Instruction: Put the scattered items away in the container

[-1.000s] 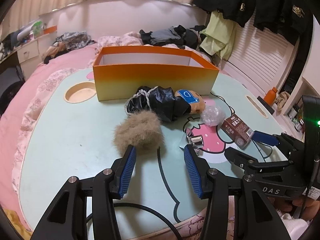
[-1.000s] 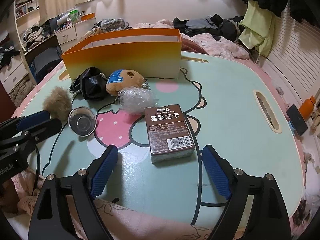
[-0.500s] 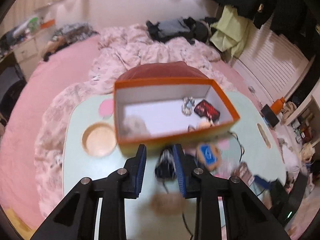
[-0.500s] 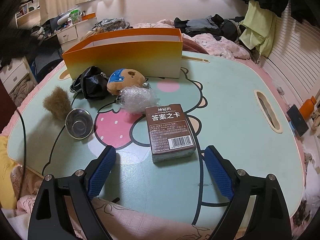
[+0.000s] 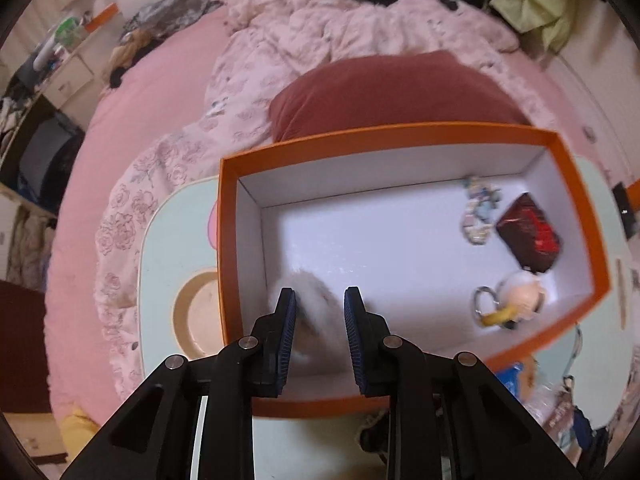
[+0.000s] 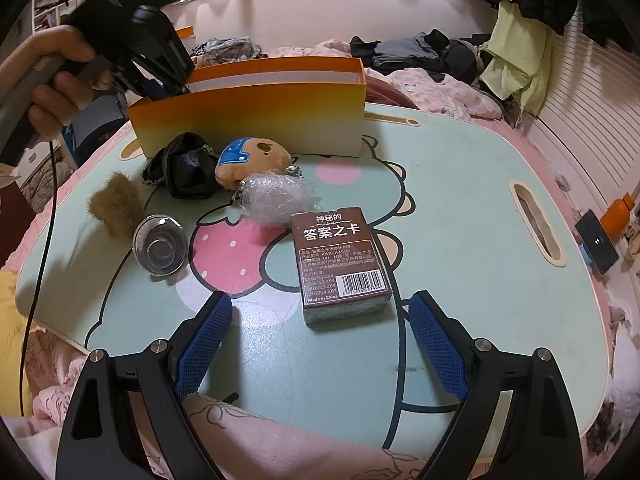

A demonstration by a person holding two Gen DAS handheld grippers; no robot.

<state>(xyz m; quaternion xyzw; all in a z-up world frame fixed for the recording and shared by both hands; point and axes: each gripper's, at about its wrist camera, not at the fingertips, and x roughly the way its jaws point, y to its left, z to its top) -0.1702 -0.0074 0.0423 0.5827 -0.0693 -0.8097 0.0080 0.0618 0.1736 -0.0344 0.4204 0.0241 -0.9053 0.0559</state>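
Left wrist view: the left claw (image 5: 320, 294) points steeply down into the orange box (image 5: 384, 130), near its left end. Its jaws have just been closing and stand narrow. A blurred white fluffy thing (image 5: 320, 310) shows in the gap, and I cannot tell whether the pads pinch it. Far right of the claw, inside the box, lie a dark red packet (image 5: 528, 236), a pale trinket (image 5: 478, 216) and a keyring figure (image 5: 520, 292); the floor between is bare.

Right wrist view: the box's inside is hidden here. The right claw (image 6: 320, 300) is spread wide and holds nothing, with the brown card box (image 6: 340, 264) just ahead. Ahead-left on the surface (image 6: 460, 208) lie a clear wrapped bundle (image 6: 278, 198), a plush (image 6: 250, 160), a black bundle (image 6: 186, 166), a brown fluff (image 6: 116, 210) and a small round cup (image 6: 160, 244). Right of the claw, the surface lies bare to its edge.
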